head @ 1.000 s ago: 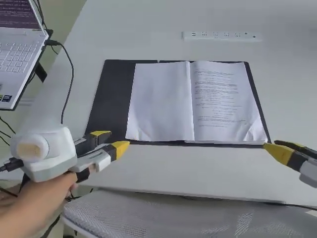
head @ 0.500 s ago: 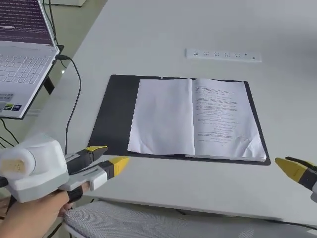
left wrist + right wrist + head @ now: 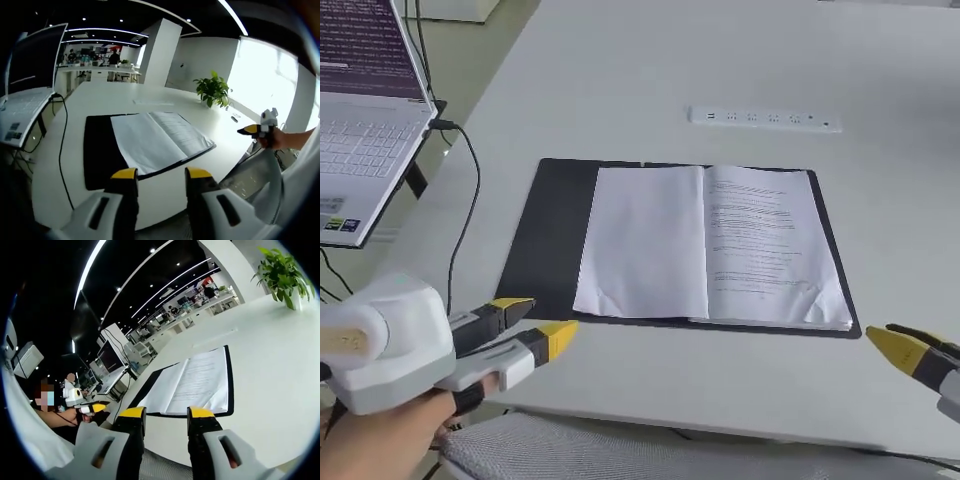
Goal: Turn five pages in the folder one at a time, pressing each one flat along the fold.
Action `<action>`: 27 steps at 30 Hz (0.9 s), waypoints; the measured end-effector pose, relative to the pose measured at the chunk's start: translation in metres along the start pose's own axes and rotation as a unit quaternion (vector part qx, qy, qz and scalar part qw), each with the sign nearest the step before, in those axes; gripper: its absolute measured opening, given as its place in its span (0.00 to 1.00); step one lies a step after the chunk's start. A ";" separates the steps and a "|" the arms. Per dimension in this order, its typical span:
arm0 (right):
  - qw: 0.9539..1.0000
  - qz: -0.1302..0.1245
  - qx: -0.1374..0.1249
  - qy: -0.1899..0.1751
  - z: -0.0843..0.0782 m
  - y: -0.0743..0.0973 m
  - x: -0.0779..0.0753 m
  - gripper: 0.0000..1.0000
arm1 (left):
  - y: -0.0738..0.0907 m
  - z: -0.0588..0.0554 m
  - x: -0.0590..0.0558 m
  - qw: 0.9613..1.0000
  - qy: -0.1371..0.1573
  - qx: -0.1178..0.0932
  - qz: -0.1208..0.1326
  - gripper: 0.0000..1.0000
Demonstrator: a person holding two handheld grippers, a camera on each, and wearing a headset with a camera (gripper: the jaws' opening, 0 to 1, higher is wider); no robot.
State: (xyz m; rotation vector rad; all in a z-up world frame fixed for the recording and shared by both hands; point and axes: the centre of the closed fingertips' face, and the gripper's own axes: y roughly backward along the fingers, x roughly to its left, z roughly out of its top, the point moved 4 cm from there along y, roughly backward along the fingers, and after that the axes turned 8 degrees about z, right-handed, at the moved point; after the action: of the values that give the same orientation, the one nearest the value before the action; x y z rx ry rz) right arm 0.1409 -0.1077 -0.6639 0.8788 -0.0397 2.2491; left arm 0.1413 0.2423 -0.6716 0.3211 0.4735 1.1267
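The left gripper (image 3: pixel 542 316) and right gripper (image 3: pixel 898 343) have their jaws apart and empty, with the folder (image 3: pixel 552 235) ahead of both. A careless pinch could lift several right-hand pages (image 3: pixel 765 245) at once.

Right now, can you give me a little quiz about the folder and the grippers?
1. True or false: the folder lies open on the table.
2. Where is the power strip? A: beyond the folder's far edge. B: inside the folder. C: held in a gripper.
3. Short answer: does the left gripper or the right gripper touch the folder?

Key: 1 true. 2 A. 3 neither; both are open and sit short of the folder's near edge.
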 end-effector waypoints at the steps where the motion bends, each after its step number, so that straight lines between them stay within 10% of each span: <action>1: 1.000 -0.002 0.001 0.002 -0.001 0.002 -0.002 0.31 | -0.005 0.004 -0.004 1.000 -0.018 0.003 -0.002 0.36; 13: 1.000 -0.002 -0.011 -0.001 0.008 -0.003 -0.028 0.31 | -0.096 0.045 -0.094 0.994 -0.078 -0.009 -0.081 0.40; 27: 1.000 0.014 0.005 0.001 0.021 -0.027 -0.064 0.30 | -0.188 0.019 -0.166 0.993 -0.083 0.005 -0.081 0.45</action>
State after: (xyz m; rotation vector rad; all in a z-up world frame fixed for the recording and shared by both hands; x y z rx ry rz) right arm 0.2037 -0.1320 -0.6923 0.8858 -0.0398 2.2789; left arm 0.2406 0.0149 -0.7110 0.3758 0.3523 0.9310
